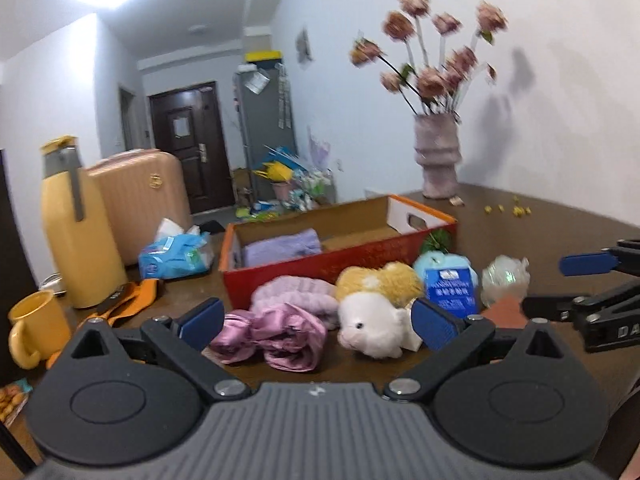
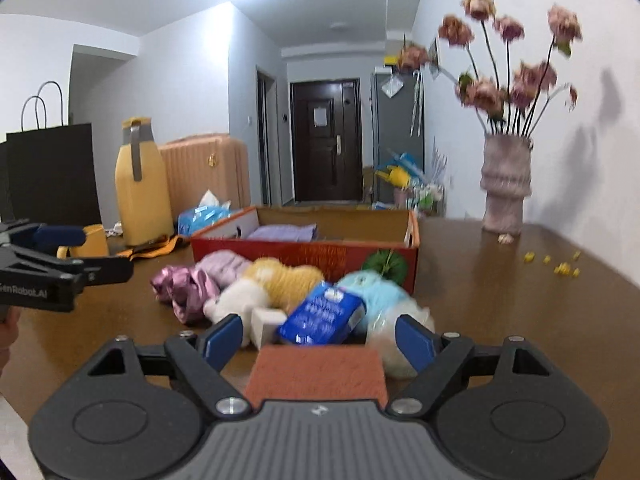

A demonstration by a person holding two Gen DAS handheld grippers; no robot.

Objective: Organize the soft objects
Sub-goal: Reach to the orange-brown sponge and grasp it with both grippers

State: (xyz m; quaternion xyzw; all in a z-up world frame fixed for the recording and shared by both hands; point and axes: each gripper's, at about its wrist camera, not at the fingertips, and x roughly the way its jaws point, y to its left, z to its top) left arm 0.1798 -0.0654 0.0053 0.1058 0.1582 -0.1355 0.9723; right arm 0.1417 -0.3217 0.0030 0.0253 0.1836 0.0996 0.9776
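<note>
Purple towel (image 1: 282,244) already in red box (image 1: 320,268); satin cloth (image 1: 272,334), plush pig (image 1: 372,326), blue yarn (image 2: 376,292) outside. Left gripper (image 1: 320,318), right gripper (image 2: 320,340) both wide, empty.

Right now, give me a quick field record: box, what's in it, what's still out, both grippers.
box: red cardboard box, open top, on brown table
in box: folded lavender cloth
outside, in front of box: pink satin fabric, white and yellow plush, blue packet, light blue plush, orange sponge
left gripper: open, empty
right gripper: open, orange sponge between jaws, not gripped
</note>
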